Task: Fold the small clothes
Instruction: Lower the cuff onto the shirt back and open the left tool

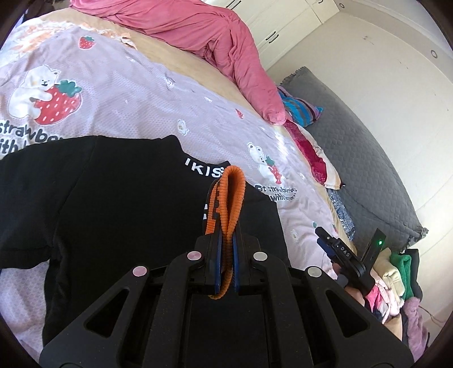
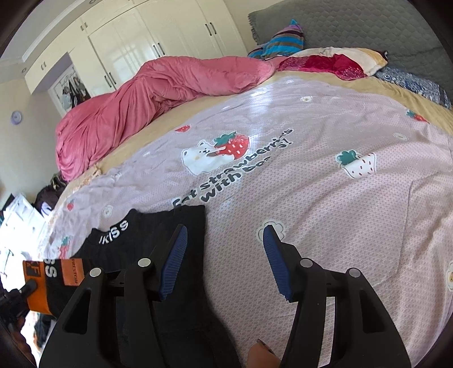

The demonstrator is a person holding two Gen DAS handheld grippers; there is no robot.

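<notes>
Gripping: left claw (image 1: 225, 249), clenched on a bunched orange ribbed waistband (image 1: 230, 195) that loops up between its blue pads. Waistband belongs to a black garment (image 1: 119, 215), soft knit, lying flat on the bed with white lettering at its collar edge (letters only partly readable).

Right claw (image 2: 223, 260): released, jaws about half apart, nothing between them; ridged blue pads (image 2: 177, 257), matte black linkage with round metal pins. Its left finger hovers over the garment's right edge, its right finger over bare bedspread.

Bedspread (image 2: 325, 198): pale lilac, fine mesh-like weave, printed with bears, strawberries and dark lettering; beige border.

Quilt (image 2: 136, 102): pink, heavily creased, heaped along the far side of the bed.

Headboard (image 2: 354, 25): grey, quilted in a hexagon pattern.

Wardrobe (image 2: 147, 42): cream doors, dark bar handles.
</notes>
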